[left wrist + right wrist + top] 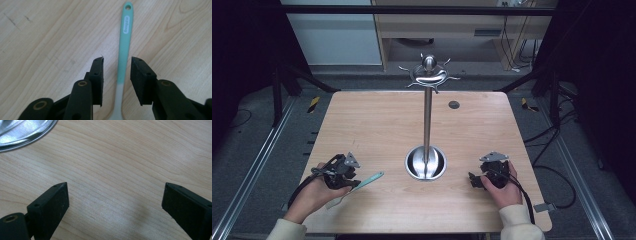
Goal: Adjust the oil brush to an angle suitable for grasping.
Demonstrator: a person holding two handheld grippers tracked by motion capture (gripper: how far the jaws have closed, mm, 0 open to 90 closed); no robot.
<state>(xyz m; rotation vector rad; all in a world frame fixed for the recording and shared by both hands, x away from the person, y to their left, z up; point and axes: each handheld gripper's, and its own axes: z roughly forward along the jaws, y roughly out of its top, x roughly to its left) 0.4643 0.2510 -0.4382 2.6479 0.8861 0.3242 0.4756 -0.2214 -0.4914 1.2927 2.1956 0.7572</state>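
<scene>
A utensil (368, 179) with a teal handle lies flat on the wooden table (377, 120), its pale end toward the person's left hand. In the left gripper view the handle (124, 42) runs up between the jaws, with a hanging hole at its far tip and a small gap on each side. My left gripper (355, 184) (117, 61) is open around it, not touching. A steel hanging stand (427, 120) with hooks at its top (428, 74) rises from a round base (426, 163). My right gripper (473, 179) (115, 187) is wide open over bare wood.
The stand's shiny base rim (27, 135) lies to the upper left of the right jaws. A small dark disc (454, 104) sits in the table's far part. Black frame bars and cables surround the table.
</scene>
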